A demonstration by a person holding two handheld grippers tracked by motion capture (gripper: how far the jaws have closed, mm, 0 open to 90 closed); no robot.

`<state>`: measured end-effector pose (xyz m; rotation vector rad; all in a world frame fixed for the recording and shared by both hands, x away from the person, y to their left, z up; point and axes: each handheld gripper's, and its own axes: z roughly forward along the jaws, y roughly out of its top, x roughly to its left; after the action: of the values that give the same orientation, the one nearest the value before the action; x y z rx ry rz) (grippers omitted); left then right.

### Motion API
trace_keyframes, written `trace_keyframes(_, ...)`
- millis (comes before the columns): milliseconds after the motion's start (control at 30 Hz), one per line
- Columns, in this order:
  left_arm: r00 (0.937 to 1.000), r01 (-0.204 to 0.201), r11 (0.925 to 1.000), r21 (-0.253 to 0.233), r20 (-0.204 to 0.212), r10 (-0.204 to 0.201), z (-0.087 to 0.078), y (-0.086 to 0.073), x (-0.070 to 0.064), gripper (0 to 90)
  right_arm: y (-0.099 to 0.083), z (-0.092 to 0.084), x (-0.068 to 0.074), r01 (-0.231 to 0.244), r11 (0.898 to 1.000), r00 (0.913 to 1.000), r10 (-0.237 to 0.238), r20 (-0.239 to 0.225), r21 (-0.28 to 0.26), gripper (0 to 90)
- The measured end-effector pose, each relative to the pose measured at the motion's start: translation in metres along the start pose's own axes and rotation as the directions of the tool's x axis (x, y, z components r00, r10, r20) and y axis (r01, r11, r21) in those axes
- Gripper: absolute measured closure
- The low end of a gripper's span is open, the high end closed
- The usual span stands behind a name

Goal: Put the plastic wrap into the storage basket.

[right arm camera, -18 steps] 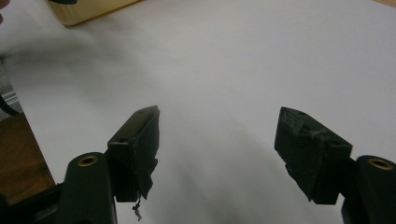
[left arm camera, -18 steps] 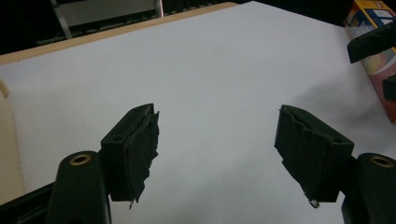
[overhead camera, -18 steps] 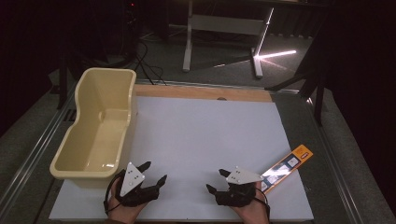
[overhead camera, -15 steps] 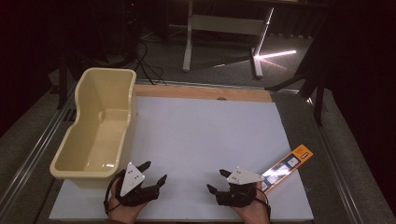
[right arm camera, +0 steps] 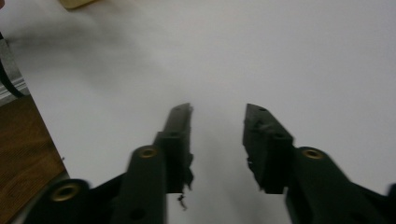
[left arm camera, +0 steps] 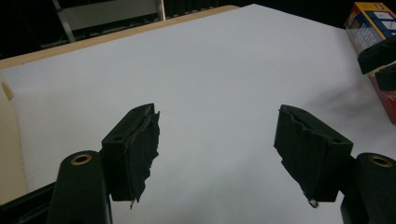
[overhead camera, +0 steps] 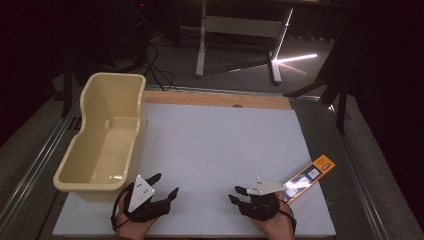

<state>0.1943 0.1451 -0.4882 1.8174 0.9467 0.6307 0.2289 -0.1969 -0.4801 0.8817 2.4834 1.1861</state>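
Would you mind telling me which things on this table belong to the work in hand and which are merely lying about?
In the work:
- orange box, beside the right gripper
- left gripper, jaws open and empty
- right gripper, jaws apart and empty

Lying about:
- cream tub, empty, at the table's left edge
- white mat
- metal stand beyond the table

flat orange-and-blue box (overhead camera: 306, 179), long and narrow, lying diagonally at the white counter's (overhead camera: 220, 150) right edge, near end just beside the right gripper (overhead camera: 238, 195)

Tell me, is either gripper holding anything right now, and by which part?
Nothing is held. The left gripper and the right gripper both have open jaws with bare white table between them; the orange box lies untouched.
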Motion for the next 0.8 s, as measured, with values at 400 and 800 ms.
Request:
trace_keyframes(400, 1.0000, 0.006, 1.0000, 0.000, -0.005, -0.006, 0.001, -0.001, 0.001, 30.8, -0.009, -0.020, -0.019, 0.007, 0.999, 0.9999, -0.007, -0.008, 0.036, 89.5)
trace_keyframes(800, 0.9999, 0.011, 0.9999, -0.003, -0.008, -0.011, 0.000, -0.002, 0.000, 31.2, -0.026, -0.048, -0.038, 0.010, 0.999, 0.9982, -0.012, 0.059, 0.045, 89.6)
